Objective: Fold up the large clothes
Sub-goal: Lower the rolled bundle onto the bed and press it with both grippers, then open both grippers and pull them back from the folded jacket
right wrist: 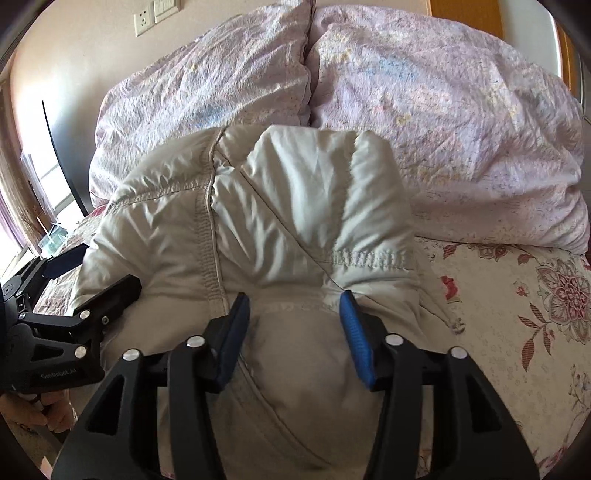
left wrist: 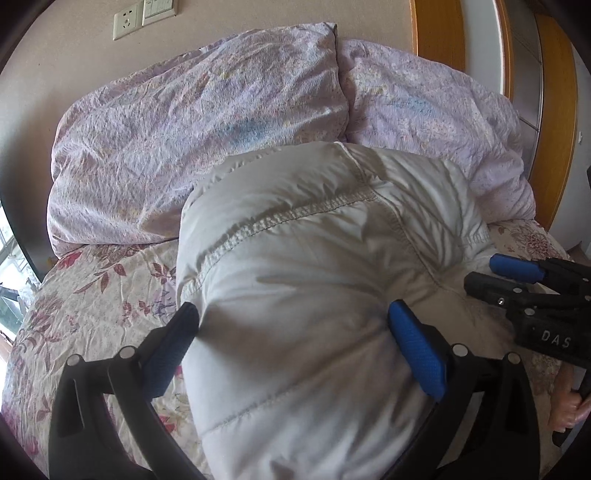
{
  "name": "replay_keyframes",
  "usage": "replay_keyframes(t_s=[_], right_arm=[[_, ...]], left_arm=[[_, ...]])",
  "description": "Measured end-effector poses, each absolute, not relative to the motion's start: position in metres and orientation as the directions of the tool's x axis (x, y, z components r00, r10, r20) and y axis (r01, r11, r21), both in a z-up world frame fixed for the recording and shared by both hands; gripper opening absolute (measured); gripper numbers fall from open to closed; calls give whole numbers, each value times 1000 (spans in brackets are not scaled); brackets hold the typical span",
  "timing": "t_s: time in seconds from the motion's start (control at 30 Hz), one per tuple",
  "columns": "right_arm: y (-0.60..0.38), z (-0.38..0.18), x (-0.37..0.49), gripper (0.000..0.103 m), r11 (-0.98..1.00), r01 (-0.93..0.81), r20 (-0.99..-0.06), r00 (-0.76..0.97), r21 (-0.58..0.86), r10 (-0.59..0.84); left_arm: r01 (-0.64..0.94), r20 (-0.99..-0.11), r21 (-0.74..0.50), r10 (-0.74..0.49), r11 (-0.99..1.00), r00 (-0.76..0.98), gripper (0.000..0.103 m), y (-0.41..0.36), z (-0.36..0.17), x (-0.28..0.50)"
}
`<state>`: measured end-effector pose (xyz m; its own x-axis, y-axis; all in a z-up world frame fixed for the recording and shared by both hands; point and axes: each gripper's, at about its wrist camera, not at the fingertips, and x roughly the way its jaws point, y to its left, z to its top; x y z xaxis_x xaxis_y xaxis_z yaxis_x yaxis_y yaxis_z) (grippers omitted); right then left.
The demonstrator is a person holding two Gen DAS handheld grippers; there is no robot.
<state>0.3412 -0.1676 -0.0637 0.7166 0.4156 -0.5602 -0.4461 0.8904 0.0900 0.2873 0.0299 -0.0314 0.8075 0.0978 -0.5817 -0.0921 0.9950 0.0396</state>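
A cream padded jacket (left wrist: 317,258) lies bunched in a puffy heap on the flowered bedspread (left wrist: 92,295). My left gripper (left wrist: 293,317) stands open and wide, and the jacket's near bulge fills the space between its blue pads (left wrist: 417,347). In the right wrist view the same jacket (right wrist: 280,206) shows a folded sleeve or flap on top. My right gripper (right wrist: 293,306) is open, its pads on either side of a gathered fold near a stitched seam. Each gripper shows in the other's view, the right gripper (left wrist: 495,275) and the left gripper (right wrist: 92,277) close side by side.
A lilac quilt (left wrist: 207,125) is piled against the wall behind the jacket. A wooden headboard or cabinet (left wrist: 439,29) stands at the far right, and a window (right wrist: 44,184) at the left. A hand (left wrist: 569,406) holds a handle at the right edge.
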Motion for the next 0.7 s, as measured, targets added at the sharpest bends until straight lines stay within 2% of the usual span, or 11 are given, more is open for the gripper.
replay_keyframes(t_s=[0.1, 0.23, 0.5, 0.7], right_arm=[[-179, -66, 330, 56, 892, -444, -549, 726, 85, 414], [-180, -81, 338, 56, 890, -446, -589, 695, 97, 413], [-176, -98, 358, 58, 879, -451, -635, 637, 152, 437], [-174, -101, 360, 59, 889, -422, -616, 657, 177, 435]], left_arm=[[-72, -581, 40, 82, 997, 810, 101, 31, -31, 276], [-59, -612, -11, 40, 998, 790, 101, 36, -42, 284], [-75, -627, 46, 88, 996, 774, 101, 29, -52, 296], [-105, -606, 54, 117, 993, 787, 101, 26, -57, 297]])
